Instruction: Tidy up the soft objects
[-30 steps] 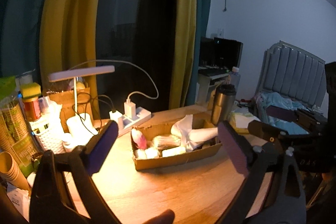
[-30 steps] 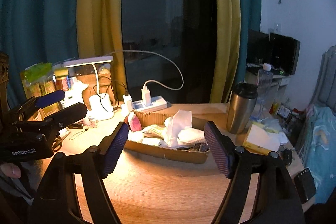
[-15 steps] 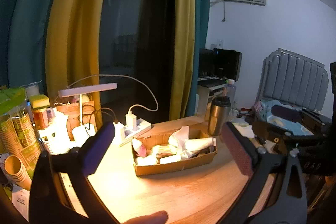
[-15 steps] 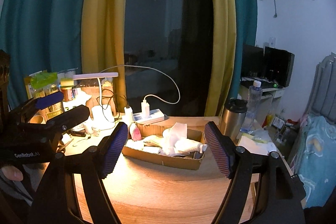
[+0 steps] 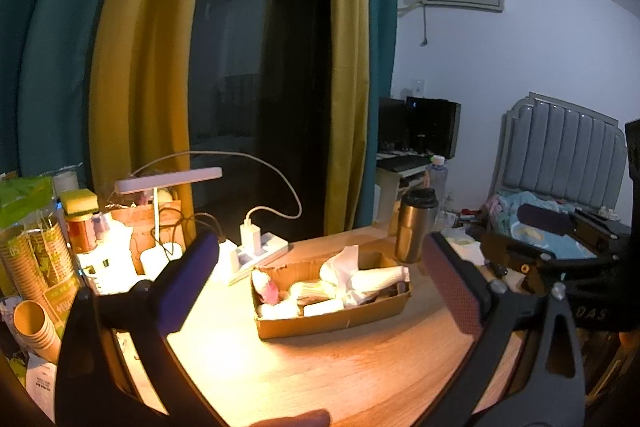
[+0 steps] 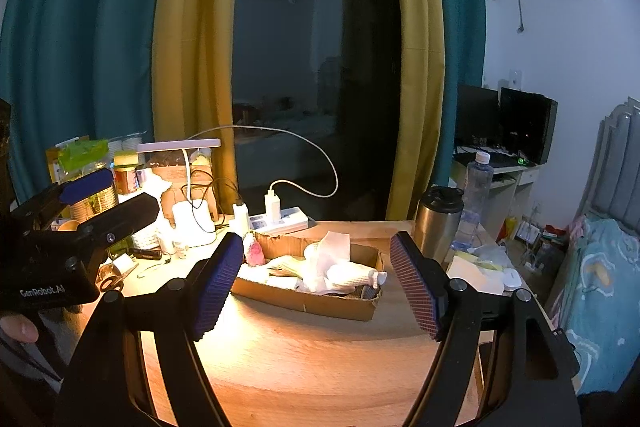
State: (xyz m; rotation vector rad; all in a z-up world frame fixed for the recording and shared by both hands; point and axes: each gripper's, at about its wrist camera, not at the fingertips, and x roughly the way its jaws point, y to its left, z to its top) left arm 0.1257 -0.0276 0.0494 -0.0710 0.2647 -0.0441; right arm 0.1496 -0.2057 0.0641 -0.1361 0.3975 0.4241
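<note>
Clutter crowds the left end of our worktop (image 6: 320, 359): stacked paper cups (image 5: 30, 323), jars, a white desk lamp (image 6: 180, 145) and a power strip (image 6: 286, 221) with chargers plugged in and cables looping over it. We hold our left gripper (image 5: 320, 281) above the near edge of the worktop, jaws spread wide with nothing between them. Past it, near the middle of the worktop, sits the shallow cardboard box (image 6: 320, 303). In it lie the soft objects: a pink item (image 6: 255, 253) at the left end, flat folded pieces, a crumpled white tissue (image 6: 326, 259) standing up in the centre and a white roll (image 6: 352, 274) towards the right. Our right gripper (image 6: 316, 287) hovers short of the box, jaws likewise wide apart and empty. Just beyond the box's right end stands a steel tumbler (image 6: 438, 223), with a clear water bottle (image 6: 476, 187) behind it. Papers lie at the worktop's right edge, and a bed (image 6: 600, 287) with blue bedding lies further right.
</note>
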